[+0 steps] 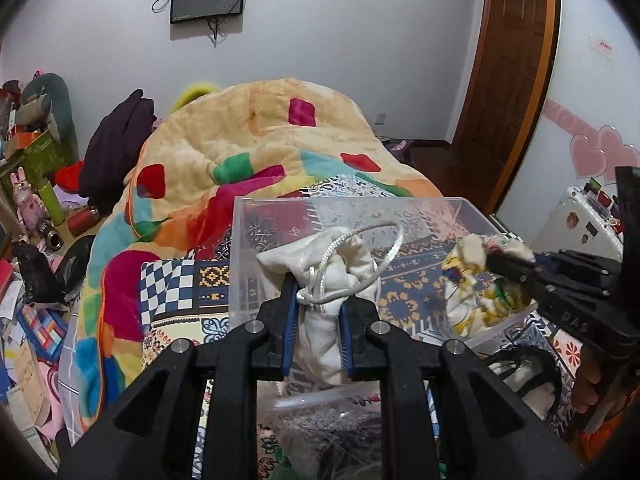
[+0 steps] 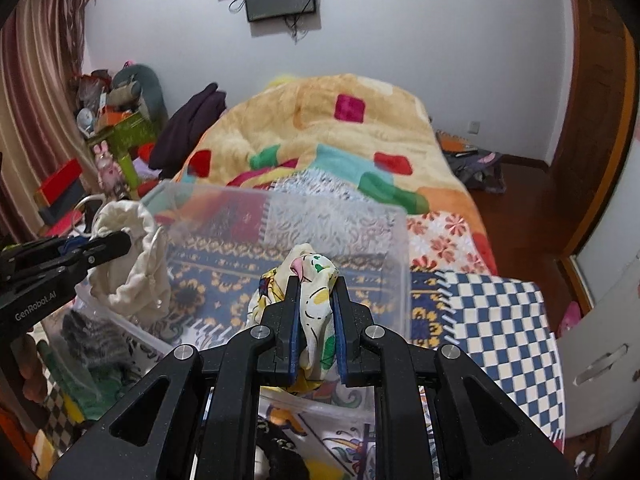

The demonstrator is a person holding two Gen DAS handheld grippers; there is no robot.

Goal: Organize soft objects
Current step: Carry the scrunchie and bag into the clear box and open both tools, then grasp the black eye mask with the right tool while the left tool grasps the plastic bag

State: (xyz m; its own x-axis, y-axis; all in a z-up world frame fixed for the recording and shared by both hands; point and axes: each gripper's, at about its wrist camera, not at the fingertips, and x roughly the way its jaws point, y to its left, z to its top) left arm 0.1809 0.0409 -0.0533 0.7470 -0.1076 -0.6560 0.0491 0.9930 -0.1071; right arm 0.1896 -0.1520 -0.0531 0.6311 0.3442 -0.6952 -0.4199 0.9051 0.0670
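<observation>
While each tool (image 1: 318, 320) (image 2: 314, 326) clamps cloth, cream pouch (image 1: 320, 264) and printed fabric (image 2: 312, 280) hide their lower ends.

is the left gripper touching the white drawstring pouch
Touching. The left wrist view shows the left gripper pinching the white drawstring pouch just below its cord, cloth pressed against both blue pads.

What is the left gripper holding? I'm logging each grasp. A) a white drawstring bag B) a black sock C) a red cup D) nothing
A: the left gripper is shut on a white drawstring bag, held over the clear plastic bin.
</observation>
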